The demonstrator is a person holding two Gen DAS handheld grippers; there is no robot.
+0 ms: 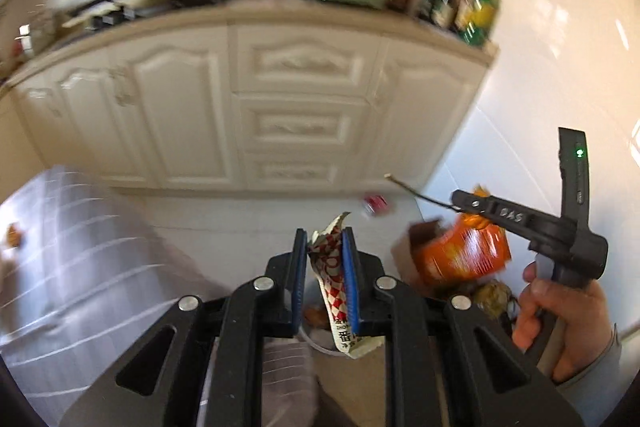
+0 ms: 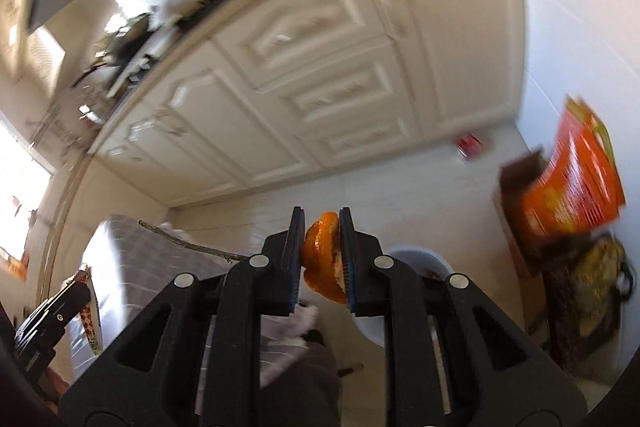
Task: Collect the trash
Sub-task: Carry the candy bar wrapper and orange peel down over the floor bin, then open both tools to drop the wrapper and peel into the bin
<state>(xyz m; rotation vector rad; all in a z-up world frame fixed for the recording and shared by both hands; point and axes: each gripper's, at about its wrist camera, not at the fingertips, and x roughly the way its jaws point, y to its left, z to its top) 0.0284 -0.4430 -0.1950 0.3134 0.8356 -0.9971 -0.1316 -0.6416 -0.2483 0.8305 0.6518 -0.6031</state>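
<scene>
My left gripper (image 1: pixel 325 241) is shut on a crumpled red-and-white checked wrapper (image 1: pixel 334 283), held above a white bin (image 1: pixel 320 343) low in the left wrist view. My right gripper (image 2: pixel 322 229) is shut on a piece of orange peel (image 2: pixel 322 259), with the white bin's rim (image 2: pixel 416 255) just behind and below it. The right gripper also shows in the left wrist view (image 1: pixel 480 205) at the right, held by a hand (image 1: pixel 560 323). The left gripper (image 2: pixel 76 291) with its wrapper shows at the lower left of the right wrist view.
An orange box (image 1: pixel 464 255) and a brown carton stand against the white wall (image 1: pixel 540 67), with a dark and yellow bag (image 2: pixel 592 287) below. A small red can (image 1: pixel 376 205) lies on the floor by the cream cabinets (image 1: pixel 304 115). A checked cloth (image 1: pixel 72 247) covers something at left.
</scene>
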